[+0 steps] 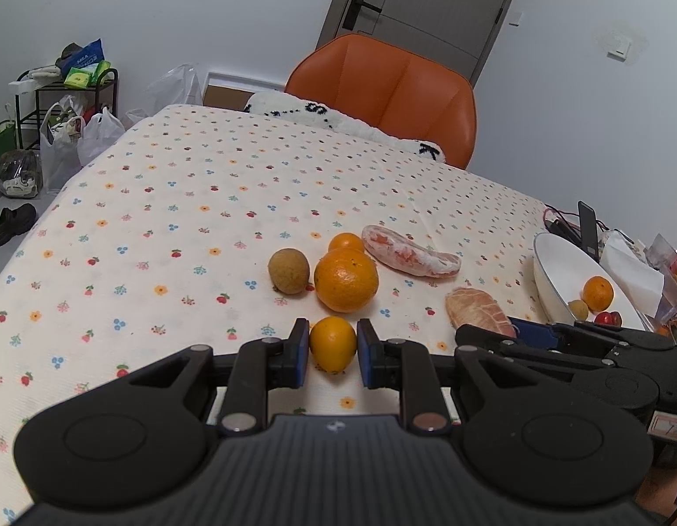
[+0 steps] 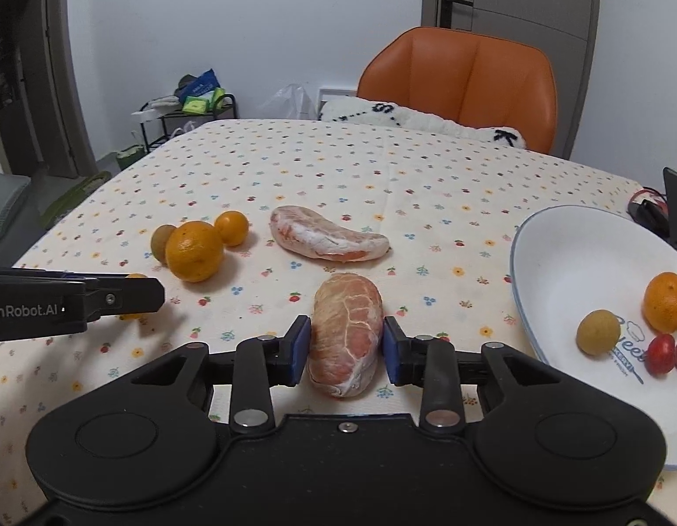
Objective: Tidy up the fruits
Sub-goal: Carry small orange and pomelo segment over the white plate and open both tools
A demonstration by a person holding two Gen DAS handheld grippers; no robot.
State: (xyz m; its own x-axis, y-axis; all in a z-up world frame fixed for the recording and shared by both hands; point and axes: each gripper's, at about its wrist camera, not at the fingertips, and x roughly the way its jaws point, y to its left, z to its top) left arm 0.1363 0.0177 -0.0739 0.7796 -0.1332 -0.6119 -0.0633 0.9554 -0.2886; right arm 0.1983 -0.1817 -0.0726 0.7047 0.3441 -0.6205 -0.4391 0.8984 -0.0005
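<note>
Now my left gripper [image 1: 333, 346] brackets a small orange [image 1: 333, 344] near the table's front edge, pads barely apart from it; my right gripper [image 2: 346, 346] straddles a peeled pomelo segment [image 2: 345, 333], both lined up for the white bowl [image 2: 557, 271] at the right edge.

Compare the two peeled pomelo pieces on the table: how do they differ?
The near pomelo piece sits between the right claw fingers; the far pomelo piece lies free on the cloth. The near one is stubby, end-on to the camera; the far one is long, curved and lies crosswise. The near one shows netlike white veins; the far one carries thicker white patches. Both are peeled, pinkish and outside the bowl.
</note>
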